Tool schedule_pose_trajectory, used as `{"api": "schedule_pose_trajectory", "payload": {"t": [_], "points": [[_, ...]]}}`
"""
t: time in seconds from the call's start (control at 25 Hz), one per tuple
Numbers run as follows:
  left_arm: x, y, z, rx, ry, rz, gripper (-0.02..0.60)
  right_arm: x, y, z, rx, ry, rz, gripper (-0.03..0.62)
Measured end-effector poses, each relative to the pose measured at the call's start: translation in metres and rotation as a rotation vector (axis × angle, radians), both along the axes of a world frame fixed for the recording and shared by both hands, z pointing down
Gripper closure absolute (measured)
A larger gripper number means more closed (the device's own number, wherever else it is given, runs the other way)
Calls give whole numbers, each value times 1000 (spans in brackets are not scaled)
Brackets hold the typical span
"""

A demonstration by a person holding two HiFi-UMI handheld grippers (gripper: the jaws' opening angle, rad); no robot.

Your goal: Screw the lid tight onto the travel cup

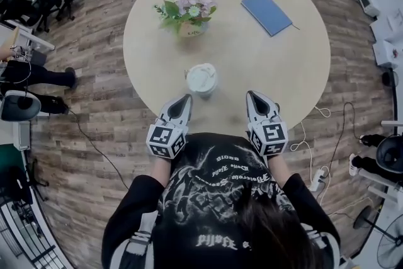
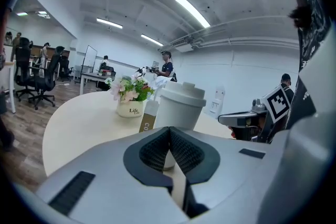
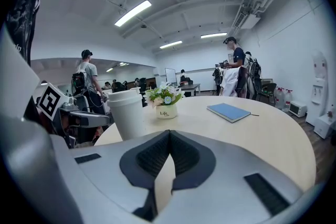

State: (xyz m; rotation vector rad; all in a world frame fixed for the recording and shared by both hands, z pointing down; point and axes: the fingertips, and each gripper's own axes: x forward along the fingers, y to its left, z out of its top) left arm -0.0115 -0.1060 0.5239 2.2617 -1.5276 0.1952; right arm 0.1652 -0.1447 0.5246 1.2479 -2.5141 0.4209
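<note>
**Round table, open office: cup with lid on, both grippers clear of it**

1. Left gripper (image 1: 184, 99): lower centre-left of the head view, at the near table edge. Jaws are pressed together; its ribbed pads (image 2: 156, 152) meet with nothing between them. Empty.
2. Right gripper (image 1: 252, 96): lower centre-right of the head view, level with the left one. Jaws are likewise clenched on nothing. Empty.
3. Travel cup (image 1: 202, 80): white and upright, at the middle of the head view. It stands between the two gripper tips and a little above them in the frame, touching neither.
4. Lid (image 2: 182, 93): white, sitting level on the cup's mouth in both gripper views. No gap or tilt is visible.
5. Table (image 1: 271, 66): pale round top, bare around the cup.
6. Flower pot (image 1: 187, 17): upper centre of the head view, well apart from the cup.
7. Notebook (image 1: 267, 12): blue, lying flat at the upper right.
8. Surroundings: wood-pattern floor, office chairs at the upper left, and people standing in the background of the gripper views.

Progress: the lid is on the cup, so placement looks complete. Whether the thread is fully tightened cannot be told from these views. If it is not, what is left is to hold the cup with one gripper and twist the lid with the other. Neither gripper is placed for that now.
</note>
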Motion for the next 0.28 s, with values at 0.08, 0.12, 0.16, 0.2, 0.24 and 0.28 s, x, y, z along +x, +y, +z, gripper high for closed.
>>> {"api": "schedule_pose_trajectory", "payload": {"t": [0.08, 0.12, 0.16, 0.2, 0.24, 0.28], "points": [[0, 0, 1, -3, 14, -7, 560, 1, 0, 0, 6, 9, 1, 589], [0, 0, 3, -6, 17, -8, 560, 2, 0, 1, 9, 13, 2, 589], [1, 0, 4, -9, 20, -9, 560, 3, 0, 2, 9, 16, 4, 589], [2, 1, 5, -13, 21, -10, 560, 4, 1, 2, 9, 17, 6, 589], [2, 2, 6, -17, 21, -10, 560, 5, 2, 3, 8, 17, 7, 589], [3, 3, 7, -20, 21, -11, 560, 5, 3, 4, 6, 17, 8, 589]]}}
